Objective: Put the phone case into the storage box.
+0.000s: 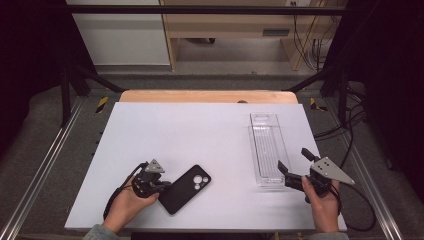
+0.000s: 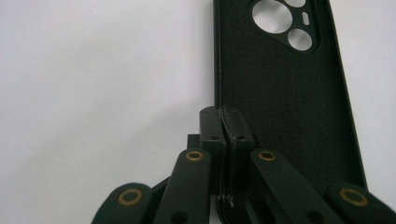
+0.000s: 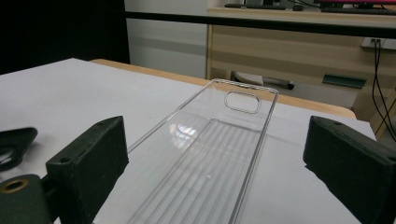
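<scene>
— Status?
— My left tongs (image 2: 224,128) are clamped on the black phone case's (image 2: 285,107) side wall, near-left on the counter (image 1: 210,130); right tongs (image 3: 219,163) gape before the clear tray (image 3: 210,158).
— Risk?
— That thin-edge pinch could slip when I lift.

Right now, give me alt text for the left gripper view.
The left gripper is clamped shut on the long side edge of a black phone case, which lies open side up on the white table, camera cutouts at the far end.
</scene>
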Demonstrator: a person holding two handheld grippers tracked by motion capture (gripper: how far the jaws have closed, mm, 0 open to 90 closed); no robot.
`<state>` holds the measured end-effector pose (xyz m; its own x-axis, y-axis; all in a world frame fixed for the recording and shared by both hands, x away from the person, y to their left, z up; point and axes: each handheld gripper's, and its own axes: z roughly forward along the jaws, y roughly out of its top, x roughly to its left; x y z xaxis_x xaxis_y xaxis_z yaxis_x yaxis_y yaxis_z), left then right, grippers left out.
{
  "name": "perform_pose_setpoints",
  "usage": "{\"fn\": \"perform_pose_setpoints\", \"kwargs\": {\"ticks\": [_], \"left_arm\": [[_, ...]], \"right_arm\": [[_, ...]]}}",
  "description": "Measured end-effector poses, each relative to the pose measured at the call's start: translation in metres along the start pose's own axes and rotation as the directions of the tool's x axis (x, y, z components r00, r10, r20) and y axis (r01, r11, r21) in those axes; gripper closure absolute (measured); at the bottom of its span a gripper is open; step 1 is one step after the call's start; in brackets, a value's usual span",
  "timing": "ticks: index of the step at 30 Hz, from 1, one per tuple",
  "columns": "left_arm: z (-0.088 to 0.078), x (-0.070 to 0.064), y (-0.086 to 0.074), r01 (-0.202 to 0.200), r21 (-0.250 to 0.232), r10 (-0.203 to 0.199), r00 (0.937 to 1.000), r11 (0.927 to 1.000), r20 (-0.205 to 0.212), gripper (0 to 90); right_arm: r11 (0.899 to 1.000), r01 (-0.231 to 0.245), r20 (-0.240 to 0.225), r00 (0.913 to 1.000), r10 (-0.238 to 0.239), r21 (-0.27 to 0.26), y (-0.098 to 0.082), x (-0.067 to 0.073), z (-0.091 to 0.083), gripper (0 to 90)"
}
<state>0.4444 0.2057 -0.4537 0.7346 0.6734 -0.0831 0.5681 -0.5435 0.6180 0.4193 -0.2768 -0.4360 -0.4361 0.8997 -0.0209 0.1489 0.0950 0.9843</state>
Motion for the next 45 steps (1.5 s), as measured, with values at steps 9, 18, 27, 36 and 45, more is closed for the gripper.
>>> {"fn": "perform_pose_setpoints", "kwargs": {"ticks": [9,18,27,36,45], "left_arm": [[-0.012,-0.003,0.006,0.030,-0.280,-0.058,0.9939,0.9595,-0.094,88.7],[-0.014,-0.003,0.006,-0.006,-0.397,-0.078,0.9779,0.9178,-0.194,88.8],[-0.021,-0.010,0.002,-0.030,-0.433,-0.070,0.9747,0.9010,-0.212,88.8],[-0.019,-0.015,-0.004,-0.036,-0.437,-0.071,0.9716,0.8989,-0.226,88.8],[-0.020,-0.022,-0.004,-0.068,-0.451,-0.053,0.9667,0.8900,-0.250,88.8]], "right_arm": [[0.999,-0.027,0.018,0.9995,0.026,0.020,0.017,0.022,0.004,3.9],[0.994,-0.028,-0.017,0.9994,0.030,0.106,0.051,0.070,0.034,5.7],[0.987,-0.053,-0.149,0.9859,0.075,0.150,0.076,0.126,0.080,9.1],[0.977,-0.041,-0.209,0.9741,0.085,0.209,0.068,0.158,0.090,10.0],[0.967,-0.090,-0.196,0.9707,0.139,0.240,0.056,0.159,0.085,15.3]]}}
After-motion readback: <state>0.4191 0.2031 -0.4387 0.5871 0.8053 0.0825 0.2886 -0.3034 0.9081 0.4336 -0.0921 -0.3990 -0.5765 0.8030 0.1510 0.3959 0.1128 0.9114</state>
